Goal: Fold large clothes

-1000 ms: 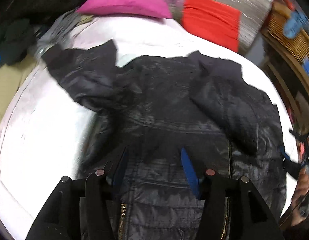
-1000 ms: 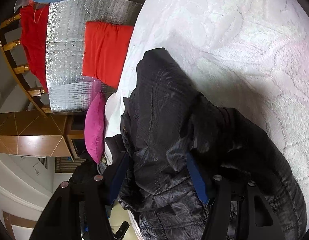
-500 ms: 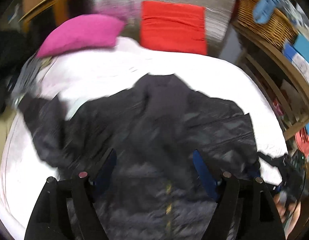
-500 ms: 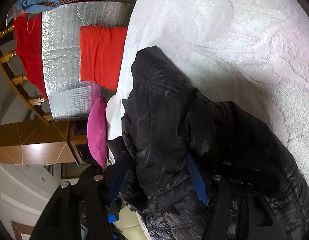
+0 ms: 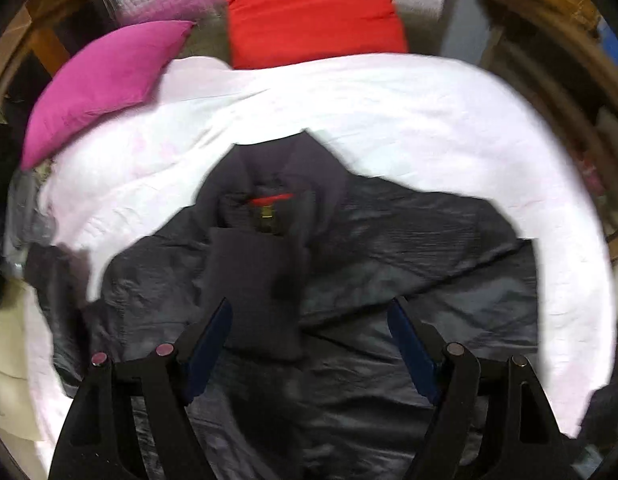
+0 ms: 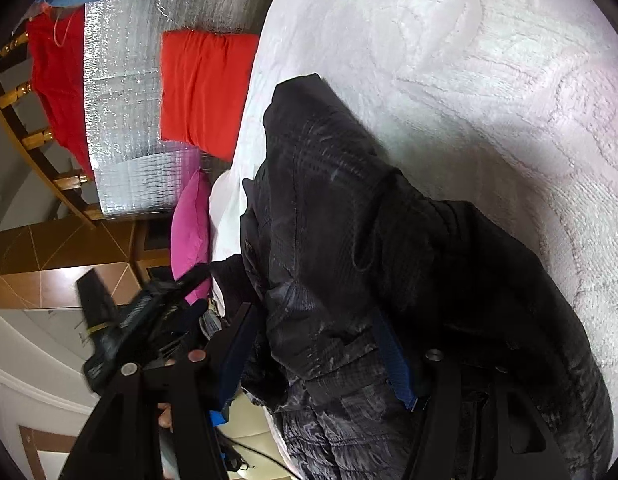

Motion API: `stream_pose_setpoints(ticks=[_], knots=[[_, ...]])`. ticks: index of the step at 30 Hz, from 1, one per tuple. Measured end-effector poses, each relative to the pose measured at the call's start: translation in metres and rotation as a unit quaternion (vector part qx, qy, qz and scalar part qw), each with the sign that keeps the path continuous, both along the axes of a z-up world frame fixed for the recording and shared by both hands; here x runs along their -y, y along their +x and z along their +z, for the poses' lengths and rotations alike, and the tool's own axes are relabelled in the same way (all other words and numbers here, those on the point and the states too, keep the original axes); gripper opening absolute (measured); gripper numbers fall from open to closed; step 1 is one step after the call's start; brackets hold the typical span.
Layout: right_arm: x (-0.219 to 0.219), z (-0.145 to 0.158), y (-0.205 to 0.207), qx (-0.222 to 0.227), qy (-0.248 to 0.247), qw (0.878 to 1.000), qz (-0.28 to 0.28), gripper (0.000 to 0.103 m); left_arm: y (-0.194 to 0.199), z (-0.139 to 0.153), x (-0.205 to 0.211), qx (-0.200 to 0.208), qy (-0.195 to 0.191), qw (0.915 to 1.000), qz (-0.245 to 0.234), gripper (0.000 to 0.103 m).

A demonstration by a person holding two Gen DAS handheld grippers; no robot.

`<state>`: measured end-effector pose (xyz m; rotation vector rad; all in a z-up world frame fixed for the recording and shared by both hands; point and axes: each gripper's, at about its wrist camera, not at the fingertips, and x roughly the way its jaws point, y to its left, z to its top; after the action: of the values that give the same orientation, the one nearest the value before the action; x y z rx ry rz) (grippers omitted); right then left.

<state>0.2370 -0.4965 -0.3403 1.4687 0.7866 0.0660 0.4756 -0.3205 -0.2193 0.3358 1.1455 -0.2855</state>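
A black puffer jacket (image 5: 389, 248) lies front up on the white bedspread (image 5: 389, 112), its collar with a red label pointing at the pillows. One dark sleeve (image 5: 253, 292) is folded in over the chest. My left gripper (image 5: 309, 324) hovers over the chest, open wide, with the sleeve end lying under its left finger and nothing pinched. In the right wrist view my right gripper (image 6: 315, 358) is shut on a thick bunch of the jacket (image 6: 349, 200) at the bed's edge. The left gripper (image 6: 145, 312) shows there as a dark blur on the left.
A pink pillow (image 5: 105, 80) and a red cushion (image 5: 313, 8) lie at the head of the bed, against a silver foil panel (image 6: 125, 100). Wooden furniture (image 5: 549, 60) stands to the right of the bed. Dark clothes (image 5: 1, 168) pile up at the left edge.
The left gripper has swept from the jacket's lower front up towards the collar and its jaws have widened. A sleeve now lies across the chest. The right gripper has kept still on its bunch.
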Motion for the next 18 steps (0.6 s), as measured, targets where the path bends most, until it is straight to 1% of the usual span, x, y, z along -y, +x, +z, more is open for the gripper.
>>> stream_pose_setpoints(ticks=[4,6,8,9,10,12,14,16,18], knots=[[0.002,-0.003,0.000,0.000,0.013,1.000,-0.003,0.063,0.015,-0.025,-0.023,-0.029,0.042,0.9982,0.033,0.080],[0.000,-0.002,0.001,-0.002,0.006,1.000,-0.003,0.063,0.017,-0.036,-0.035,-0.038,0.039,0.9978,0.038,0.080],[-0.003,0.000,0.002,-0.003,-0.004,1.000,-0.002,0.063,0.012,-0.041,-0.047,-0.036,0.030,0.9983,0.035,0.080],[-0.005,0.000,0.003,-0.004,-0.008,1.000,0.000,0.063,0.007,-0.040,-0.054,-0.026,0.022,0.9988,0.036,0.073],[-0.007,0.001,0.004,-0.004,-0.012,1.000,0.001,0.063,0.001,-0.036,-0.062,-0.018,0.010,0.9992,0.034,0.054],[-0.008,0.003,0.004,-0.005,-0.018,1.000,0.001,0.063,-0.011,-0.027,-0.077,-0.013,-0.010,0.9996,0.021,0.038],[-0.009,0.004,0.006,-0.007,-0.024,1.000,0.000,0.063,-0.025,-0.015,-0.096,-0.004,-0.026,0.9996,0.007,0.038],[-0.011,0.004,0.008,-0.010,-0.028,1.000,-0.002,0.063,-0.042,0.000,-0.121,0.005,-0.054,0.9984,-0.019,0.038],[-0.013,0.004,0.009,-0.011,-0.032,0.999,-0.003,0.063,-0.061,0.013,-0.156,0.019,-0.064,0.9975,-0.023,0.039]])
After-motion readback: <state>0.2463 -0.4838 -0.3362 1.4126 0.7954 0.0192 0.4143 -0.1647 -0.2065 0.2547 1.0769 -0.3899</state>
